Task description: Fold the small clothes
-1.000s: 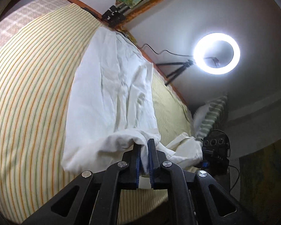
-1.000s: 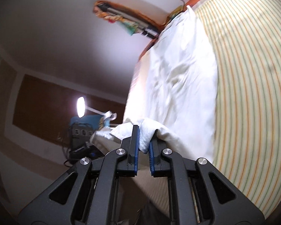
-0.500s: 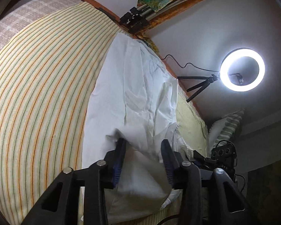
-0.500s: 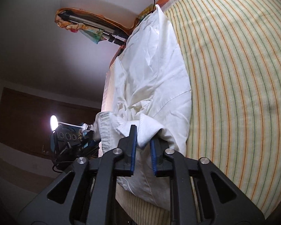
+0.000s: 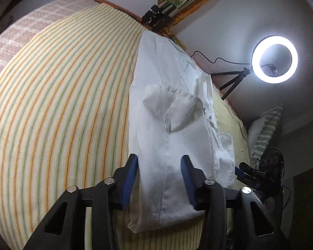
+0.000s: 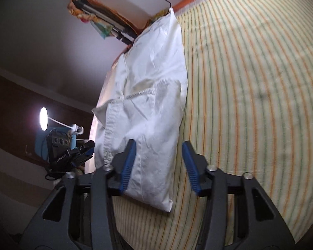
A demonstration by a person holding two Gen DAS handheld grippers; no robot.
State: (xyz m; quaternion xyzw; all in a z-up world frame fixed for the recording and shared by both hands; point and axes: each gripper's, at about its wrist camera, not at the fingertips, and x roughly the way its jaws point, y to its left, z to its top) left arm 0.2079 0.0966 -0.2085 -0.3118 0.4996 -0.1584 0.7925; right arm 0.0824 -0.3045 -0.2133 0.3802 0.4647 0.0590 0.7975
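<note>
A white garment lies folded over itself on the striped bedsheet, with a gathered fold across its middle. My left gripper hovers over the near end. Its jaws are apart and closing, with the cloth lying between and below the blue pads, untouched. In the right wrist view the same garment lies along the sheet's left edge. My right gripper stands over its near corner. Its jaws are opening, the cloth is loose beneath them and nothing is gripped.
A lit ring light on a small tripod stands past the bed's right side, beside a striped pillow. Folded tripods and colourful cloth lie at the far end. A lamp and the other tool's black body sit left of the bed.
Both grippers were shut on a bunched edge of the white garment and have let go. The fold now lies flat on the garment, and both hands have sunk toward the bed.
</note>
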